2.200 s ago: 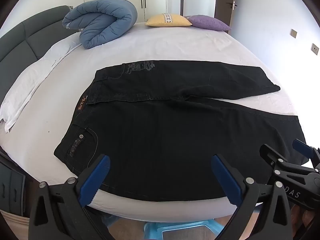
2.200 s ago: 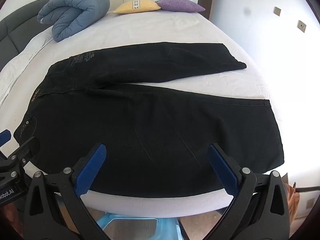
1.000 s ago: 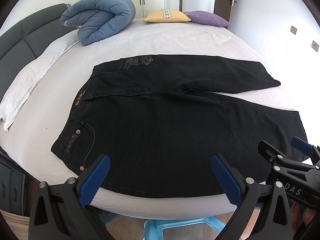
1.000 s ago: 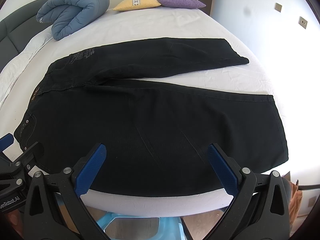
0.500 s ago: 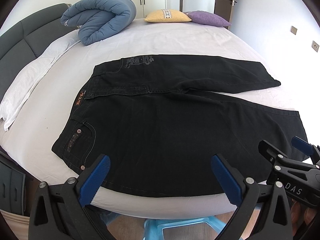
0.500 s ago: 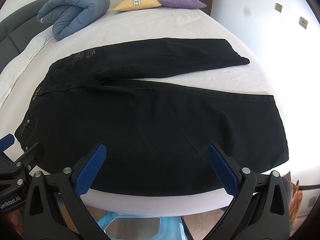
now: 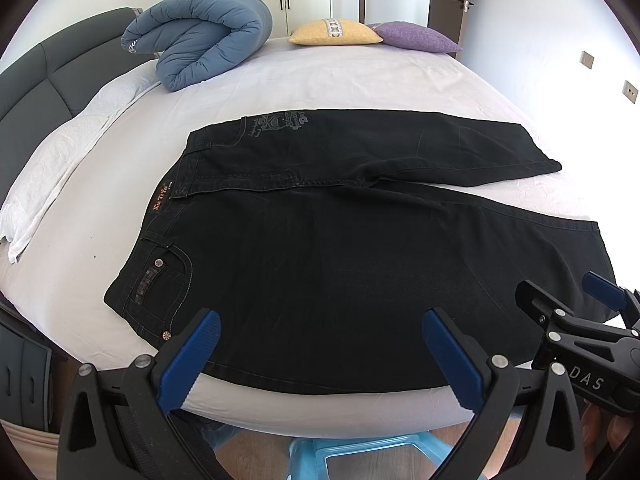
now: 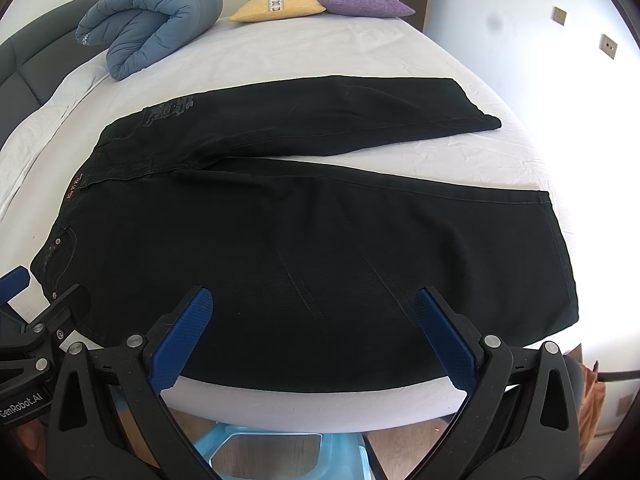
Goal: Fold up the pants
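At the far end of the wide bed with its white sheet [image 7: 360, 92] a rolled-up blue quilted duvet [image 7: 200, 48] lies beside the dark grey padded headboard [image 7: 36, 80], and past it a yellow cushion [image 7: 334, 33] and a purple cushion [image 7: 416, 37] sit touching each other at the far edge. A light blue plastic stool [image 8: 272, 454] stands on the floor just below the near edge of the mattress. Nothing lies on or across the black denim pants [image 7: 360, 264], which are spread flat over the near half of the bed, waistband to the left with a small tan label, legs running right and parting in a narrow V; the far leg bears a pale printed emblem near the hip. The left gripper [image 7: 320, 354] hovers over the near hem edge with its blue-padded fingers spread wide, holding nothing. The right gripper [image 8: 312, 334] hangs alongside it, likewise wide apart and empty, above the near leg.
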### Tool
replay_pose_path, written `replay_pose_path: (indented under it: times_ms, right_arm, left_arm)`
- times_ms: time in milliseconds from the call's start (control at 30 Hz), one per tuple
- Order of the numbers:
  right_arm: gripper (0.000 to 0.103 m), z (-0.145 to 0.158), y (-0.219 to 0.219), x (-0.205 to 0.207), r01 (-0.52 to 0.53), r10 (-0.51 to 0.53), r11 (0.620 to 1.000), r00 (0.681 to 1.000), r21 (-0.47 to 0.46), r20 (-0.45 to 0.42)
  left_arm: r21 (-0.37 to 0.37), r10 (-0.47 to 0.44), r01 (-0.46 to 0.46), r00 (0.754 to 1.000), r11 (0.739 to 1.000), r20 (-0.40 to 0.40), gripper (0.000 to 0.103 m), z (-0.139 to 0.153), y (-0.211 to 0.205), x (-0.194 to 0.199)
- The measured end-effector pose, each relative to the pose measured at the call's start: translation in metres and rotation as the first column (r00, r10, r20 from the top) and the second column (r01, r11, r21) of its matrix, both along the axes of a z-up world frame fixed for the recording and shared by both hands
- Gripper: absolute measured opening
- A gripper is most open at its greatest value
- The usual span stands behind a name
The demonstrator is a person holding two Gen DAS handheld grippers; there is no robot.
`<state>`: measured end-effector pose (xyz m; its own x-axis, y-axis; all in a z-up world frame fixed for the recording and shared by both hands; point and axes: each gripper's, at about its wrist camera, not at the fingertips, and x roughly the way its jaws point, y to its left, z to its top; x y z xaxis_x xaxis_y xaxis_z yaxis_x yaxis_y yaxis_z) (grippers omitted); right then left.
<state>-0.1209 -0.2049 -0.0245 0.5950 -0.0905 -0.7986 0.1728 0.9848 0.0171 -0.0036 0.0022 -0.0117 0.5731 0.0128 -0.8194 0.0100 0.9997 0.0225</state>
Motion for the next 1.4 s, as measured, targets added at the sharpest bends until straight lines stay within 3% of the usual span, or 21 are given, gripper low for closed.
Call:
replay_pose_path:
  times_ms: [1000, 1133, 1267, 1400]
  right_arm:
    - [0.103, -0.003, -0.003, 0.010, -0.045, 0.045, 0.998, 0.999, 0.050, -0.007]
    - [0.103, 0.013, -0.015, 0.021, -0.137, 0.126, 0.978, 0.989, 0.158, 0.074]
    - [0.103, 0.040, -0.028, 0.046, -0.246, 0.208, 0.948, 0.959, 0.201, 0.193]
    - [0.103, 0.052, -0.047, 0.092, -0.283, 0.231, 0.918, 0.951, 0.278, 0.204]
  left_arm:
    - [0.021, -0.017, 0.016, 1.000, 1.000, 0.022, 0.103, -0.004, 0.009, 0.013]
    - [0.011, -0.066, 0.066, 0.998, 0.998, 0.015, 0.103, -0.001, 0.024, 0.036]
    - [0.139, -0.118, 0.109, 0.991, 0.984, 0.059, 0.103, 0.001, 0.033, 0.059]
    - [0.170, -0.092, 0.077, 0.993, 0.982, 0.080, 0.103, 0.002, 0.051, 0.084]
